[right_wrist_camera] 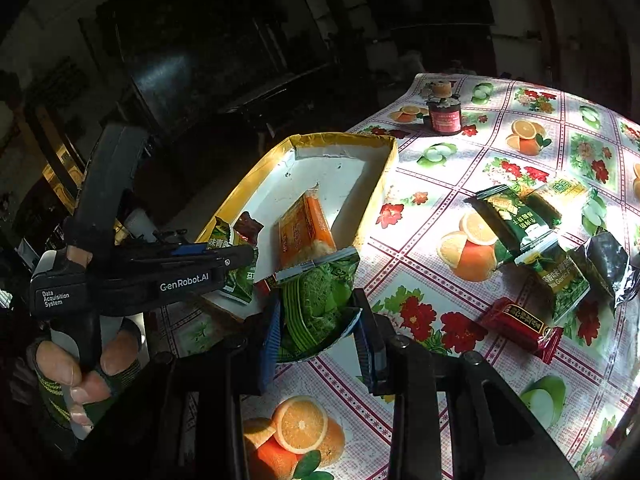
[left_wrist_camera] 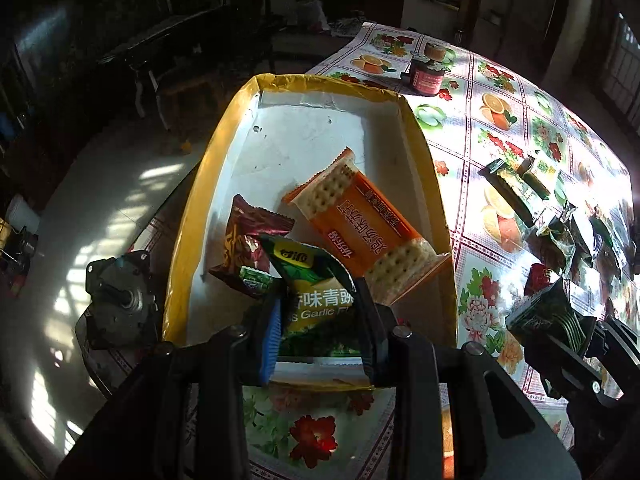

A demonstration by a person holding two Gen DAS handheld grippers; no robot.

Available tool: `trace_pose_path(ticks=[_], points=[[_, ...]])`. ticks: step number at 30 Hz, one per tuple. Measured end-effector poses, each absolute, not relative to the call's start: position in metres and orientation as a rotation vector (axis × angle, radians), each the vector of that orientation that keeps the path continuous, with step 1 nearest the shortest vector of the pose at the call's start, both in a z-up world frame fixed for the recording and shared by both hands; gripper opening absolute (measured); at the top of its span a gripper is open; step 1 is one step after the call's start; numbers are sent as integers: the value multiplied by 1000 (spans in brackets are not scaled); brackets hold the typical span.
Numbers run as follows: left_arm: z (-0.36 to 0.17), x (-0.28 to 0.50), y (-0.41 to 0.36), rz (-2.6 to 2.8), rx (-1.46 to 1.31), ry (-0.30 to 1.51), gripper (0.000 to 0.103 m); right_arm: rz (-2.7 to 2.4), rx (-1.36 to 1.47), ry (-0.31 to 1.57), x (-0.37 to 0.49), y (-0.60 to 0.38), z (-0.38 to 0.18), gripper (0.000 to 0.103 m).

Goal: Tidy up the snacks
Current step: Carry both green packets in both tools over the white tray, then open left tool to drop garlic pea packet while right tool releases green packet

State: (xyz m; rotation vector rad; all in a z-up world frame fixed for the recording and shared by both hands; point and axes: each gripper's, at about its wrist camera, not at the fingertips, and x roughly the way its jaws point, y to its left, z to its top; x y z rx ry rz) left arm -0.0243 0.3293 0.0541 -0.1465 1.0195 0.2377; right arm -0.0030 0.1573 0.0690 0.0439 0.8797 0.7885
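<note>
The black plastic left gripper (right_wrist_camera: 240,256) carries white "GenRobot.AI" and "Data Acquisition System" lettering. Blue ribbed pads (left_wrist_camera: 272,330) line its fingers. The hand (right_wrist_camera: 76,372) wears a dark fingerless glove.

left hand-held gripper (left_wrist_camera: 320,320) clamped, right hand-held gripper (right_wrist_camera: 320,328) clamped

Counts: 2 grippers, each clamping 1 green packet (left_wrist_camera: 316,300) (right_wrist_camera: 316,300). Ahead of left claw: 1 box (left_wrist_camera: 424,152), inside 1 orange cracker pack (left_wrist_camera: 360,220), 1 maroon packet (left_wrist_camera: 248,240). 1 jar (right_wrist_camera: 444,116) beyond.
</note>
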Motion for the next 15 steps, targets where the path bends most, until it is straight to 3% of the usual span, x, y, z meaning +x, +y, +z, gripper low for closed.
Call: trace_pose_path(ticks=[15], points=[[36,16,357,306,-130,1026,35,869,-79,980,19,228,25,32]])
